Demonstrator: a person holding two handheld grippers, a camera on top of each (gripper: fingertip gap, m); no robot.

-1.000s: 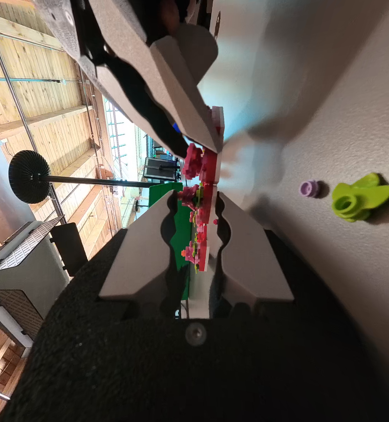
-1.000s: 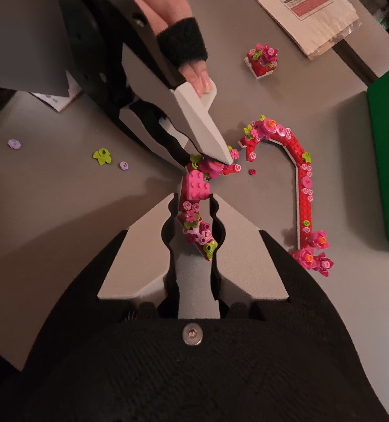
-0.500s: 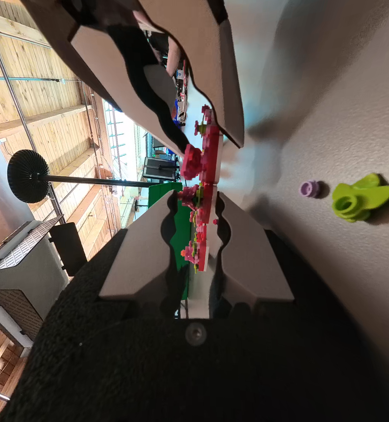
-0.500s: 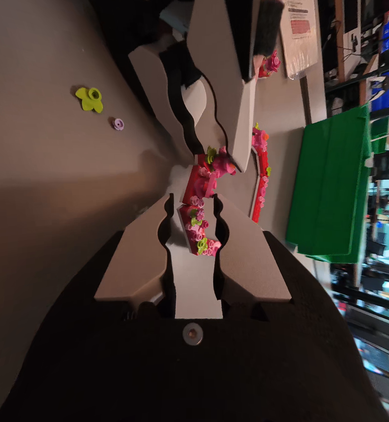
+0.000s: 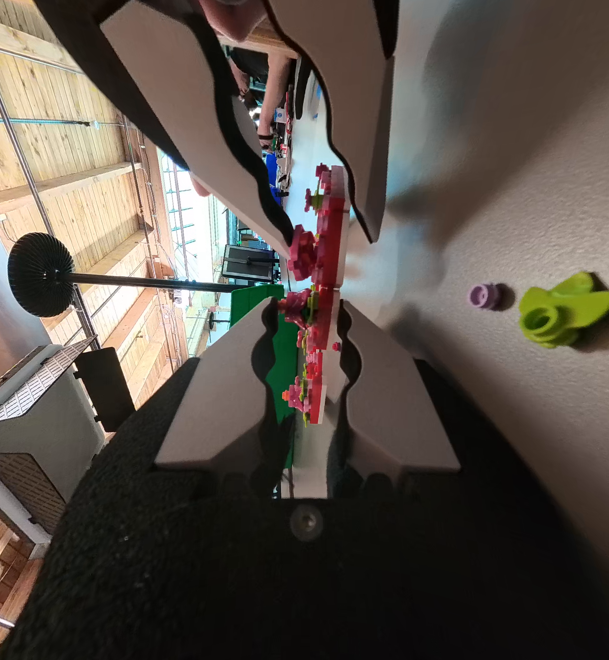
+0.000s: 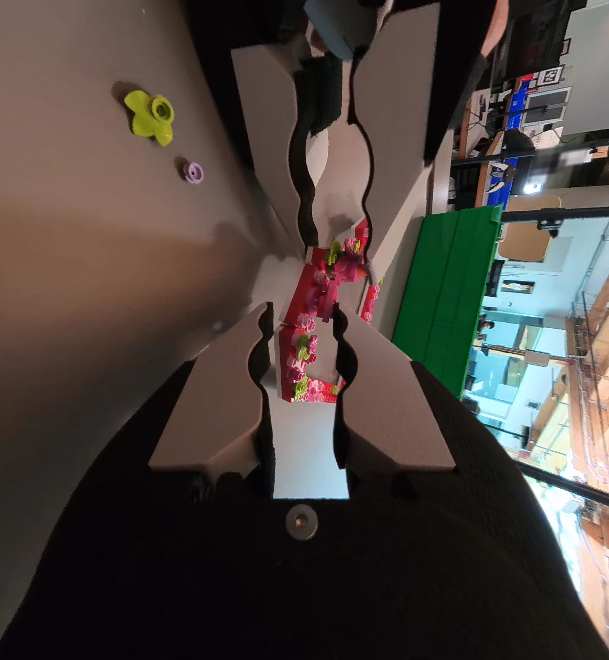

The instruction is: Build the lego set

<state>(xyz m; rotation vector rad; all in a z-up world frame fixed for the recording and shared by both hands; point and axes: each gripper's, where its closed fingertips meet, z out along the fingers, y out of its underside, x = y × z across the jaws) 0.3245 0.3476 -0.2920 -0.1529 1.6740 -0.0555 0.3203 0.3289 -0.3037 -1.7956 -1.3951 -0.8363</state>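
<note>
both grippers clamp red lego piece (image 5: 328,321)

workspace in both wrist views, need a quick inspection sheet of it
surface: grey table, matte.
job's things: red flowered lego strip held off the table between both grippers; a second red strip lies beyond it.
clutter: lime leaf piece, lilac round stud, green folded sheet.
grippers: left gripper and right gripper each grip the strip with their fingers.
cables: nothing seen.
surroundings: wooden ceiling, black fan on a pole, workshop shelving.
</note>
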